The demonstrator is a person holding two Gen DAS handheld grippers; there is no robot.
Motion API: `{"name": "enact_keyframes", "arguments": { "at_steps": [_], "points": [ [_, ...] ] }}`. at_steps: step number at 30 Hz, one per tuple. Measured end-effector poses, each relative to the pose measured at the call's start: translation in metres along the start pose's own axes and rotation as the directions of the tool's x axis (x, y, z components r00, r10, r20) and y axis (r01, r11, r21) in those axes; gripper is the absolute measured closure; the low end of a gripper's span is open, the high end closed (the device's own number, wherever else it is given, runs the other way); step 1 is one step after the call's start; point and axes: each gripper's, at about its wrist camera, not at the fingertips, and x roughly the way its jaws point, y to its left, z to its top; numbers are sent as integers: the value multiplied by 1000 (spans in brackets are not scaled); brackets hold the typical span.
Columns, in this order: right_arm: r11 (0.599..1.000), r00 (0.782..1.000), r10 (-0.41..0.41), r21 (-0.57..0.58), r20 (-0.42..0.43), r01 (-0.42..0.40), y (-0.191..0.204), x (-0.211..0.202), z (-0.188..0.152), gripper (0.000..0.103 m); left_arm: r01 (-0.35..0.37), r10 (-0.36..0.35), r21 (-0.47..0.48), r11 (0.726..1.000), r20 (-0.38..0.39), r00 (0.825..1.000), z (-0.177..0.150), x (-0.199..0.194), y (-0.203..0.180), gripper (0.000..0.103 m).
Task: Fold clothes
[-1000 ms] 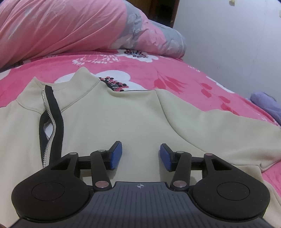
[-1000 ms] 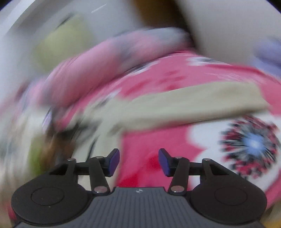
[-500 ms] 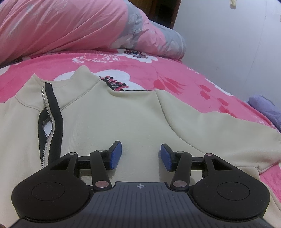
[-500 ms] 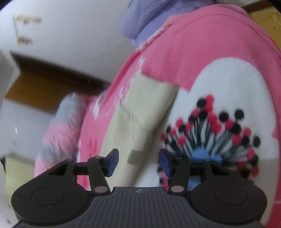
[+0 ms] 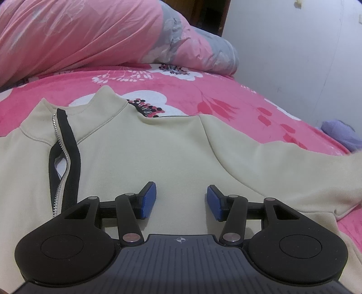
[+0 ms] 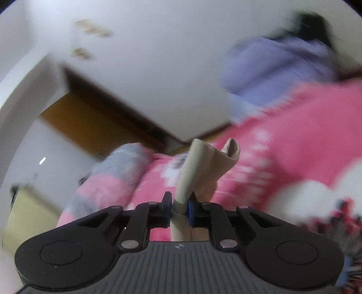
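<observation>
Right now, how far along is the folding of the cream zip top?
Early. Done: the cream top lies spread flat on the pink bedspread. In hand: the right gripper is closing on the sleeve cuff; the left gripper hovers open over the chest. Left: no fold shows yet.

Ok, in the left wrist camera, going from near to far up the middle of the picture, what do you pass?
Left gripper → cream zip-neck top → pink flowered bedspread → pink and grey quilt → dark doorway.
</observation>
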Motion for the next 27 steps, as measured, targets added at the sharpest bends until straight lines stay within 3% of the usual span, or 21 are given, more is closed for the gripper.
{"name": "enact_keyframes", "arguments": {
  "at_steps": [4, 8, 11, 14, 17, 20, 24, 27],
  "points": [
    [976, 989, 147, -158, -26, -150, 76, -2, -6, 88, -4, 4, 7, 1000, 0, 1000, 0, 0, 0, 53],
    [913, 951, 289, -267, -110, -308, 143, -6, -32, 88, 3, -3, -4, 1000, 2, 1000, -1, 0, 2, 53],
    [857, 902, 382, -288, -201, -428, 180, -4, -60, 91, 9, -9, -11, 1000, 4, 1000, -1, 0, 3, 53],
    [800, 829, 464, -254, -312, -543, 204, 3, -96, 92, 20, -20, -26, 999, 10, 1000, -2, 0, 5, 53],
    [769, 785, 488, -237, -382, -594, 222, 10, -129, 93, 47, -46, -61, 997, 21, 999, -2, -2, 12, 53],
    [770, 758, 495, -189, -425, -609, 229, 17, -153, 93, 86, -80, -144, 986, 43, 996, -1, -7, 24, 53],
    [784, 741, 480, -150, -468, -602, 238, 23, -175, 93, 116, -103, -243, 963, 65, 993, 6, -34, 42, 53],
    [767, 724, 484, -159, -491, -621, 248, 12, -189, 93, 120, -107, -312, 943, 57, 993, 10, -68, 64, 53]
  ]
}}
